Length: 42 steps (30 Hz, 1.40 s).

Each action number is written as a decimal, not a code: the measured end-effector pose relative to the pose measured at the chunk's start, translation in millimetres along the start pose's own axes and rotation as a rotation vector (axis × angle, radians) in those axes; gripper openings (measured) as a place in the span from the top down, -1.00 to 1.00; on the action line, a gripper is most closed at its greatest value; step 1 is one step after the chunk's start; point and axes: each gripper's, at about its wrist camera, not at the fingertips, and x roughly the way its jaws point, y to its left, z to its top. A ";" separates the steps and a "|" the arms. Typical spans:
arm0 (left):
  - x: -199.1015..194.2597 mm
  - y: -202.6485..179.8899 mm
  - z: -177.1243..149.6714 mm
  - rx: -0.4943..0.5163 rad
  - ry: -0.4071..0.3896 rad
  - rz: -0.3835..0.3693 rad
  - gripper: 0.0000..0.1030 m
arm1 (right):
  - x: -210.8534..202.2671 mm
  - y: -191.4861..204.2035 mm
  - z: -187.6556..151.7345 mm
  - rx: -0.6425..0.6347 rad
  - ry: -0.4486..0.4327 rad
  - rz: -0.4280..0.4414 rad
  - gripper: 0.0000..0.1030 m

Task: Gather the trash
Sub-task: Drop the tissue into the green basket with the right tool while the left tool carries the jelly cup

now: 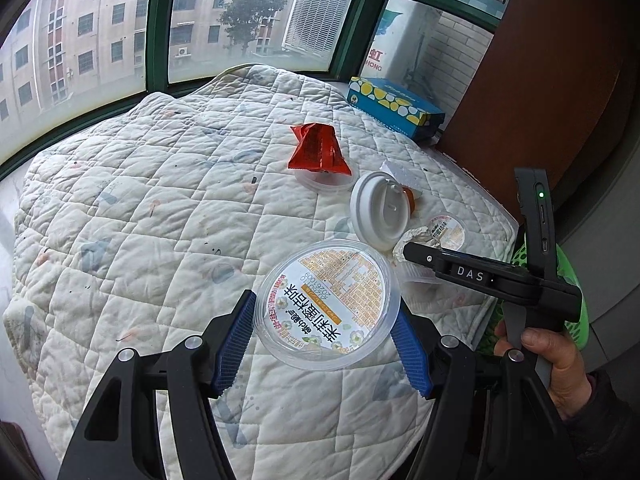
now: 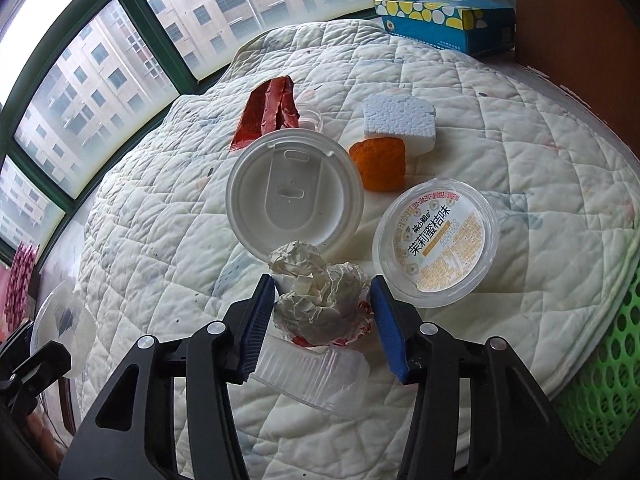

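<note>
A: Starting with the left gripper (image 1: pixel 325 304): clamped or apart?

B: Clamped on the labelled cup (image 1: pixel 326 308). Blue pads (image 1: pixel 236 340) pressed against its rim on both sides, label up, raised clear of the quilt (image 1: pixel 160 200).

A: And at the right gripper (image 2: pixel 323 282)?

B: Closed in on the crumpled wrapper (image 2: pixel 320 308), with a pad against either side of the wad. Resting right between the fingers, partly over a clear ribbed tray (image 2: pixel 312 372) lying closer to the gripper's base. Gripped from behind by a hand (image 1: pixel 560 364).

A: Anything further ahead of it?

B: Just beyond the wrapper, touching it, a white lid (image 2: pixel 294 192). Ahead and to the right, a second labelled cup (image 2: pixel 436 240), lying flat on the quilt. Past those, an orange piece (image 2: pixel 380 164) leaning against a white foam block (image 2: pixel 398 122), and off to the left of them a red packet (image 2: pixel 268 118).

A: And somewhere to drop it all?

B: Off to the right of the right gripper, beside the quilt's edge, a green basket (image 2: pixel 600 380). Far ahead, near the window, a blue tissue box (image 2: pixel 444 20).
</note>
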 end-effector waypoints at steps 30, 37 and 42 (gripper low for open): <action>10.9 -85.2 34.1 0.120 -0.019 -0.108 -0.23 | -137.1 -61.2 -1.0 0.092 -0.261 -0.066 0.13; 18.9 -121.8 41.8 0.166 -0.017 -0.154 -0.23 | -162.4 -93.4 -11.4 0.129 -0.288 -0.123 0.13; 23.8 -154.0 46.4 0.212 -0.013 -0.184 -0.23 | -178.2 -117.4 -19.9 0.158 -0.299 -0.166 0.13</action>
